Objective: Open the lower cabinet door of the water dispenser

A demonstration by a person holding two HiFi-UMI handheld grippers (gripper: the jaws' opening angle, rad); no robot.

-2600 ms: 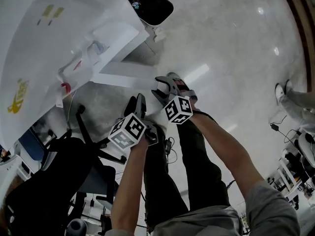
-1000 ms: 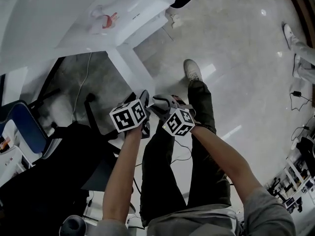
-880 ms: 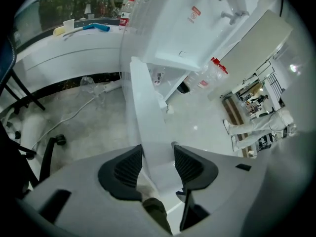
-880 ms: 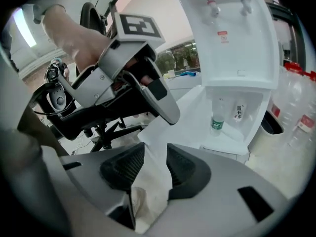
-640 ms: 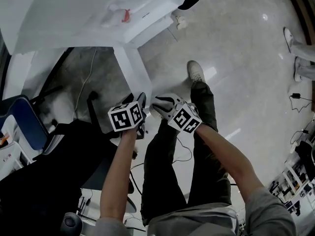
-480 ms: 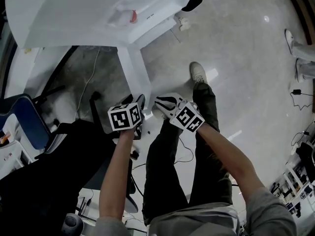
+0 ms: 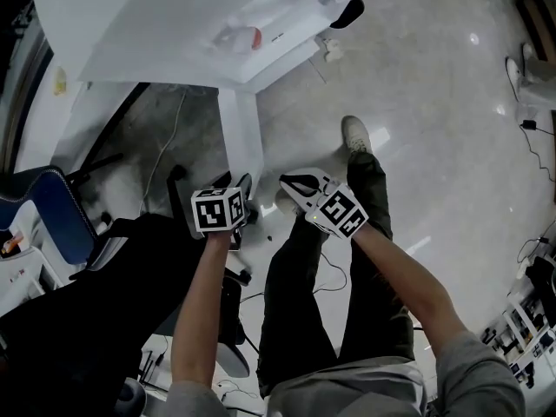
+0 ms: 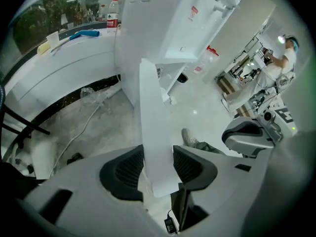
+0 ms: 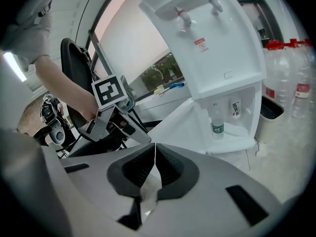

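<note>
The white water dispenser [image 9: 217,43] stands with its lower cabinet open, and a small bottle [image 9: 217,125] shows inside. Its white cabinet door [image 7: 241,133] is swung out toward me. My left gripper [image 7: 246,185] has the door's free edge [image 8: 153,132] between its jaws. The jaws are closing, and the panel fills the gap from pad to pad. My right gripper [image 7: 287,181] hangs beside it, just right of the door's edge. It touches nothing, and its jaws [image 9: 154,169] are shut with nothing between them.
A black office chair [image 7: 104,320] and a blue chair [image 7: 52,215] stand at the left. A cable [image 7: 165,146] trails on the floor under the counter. My legs and shoe [image 7: 354,133] are right of the door. Large water bottles [image 9: 291,83] stand beside the dispenser.
The door has swung farther out with my left gripper on its edge. The right gripper has drifted right and apart from the left one.
</note>
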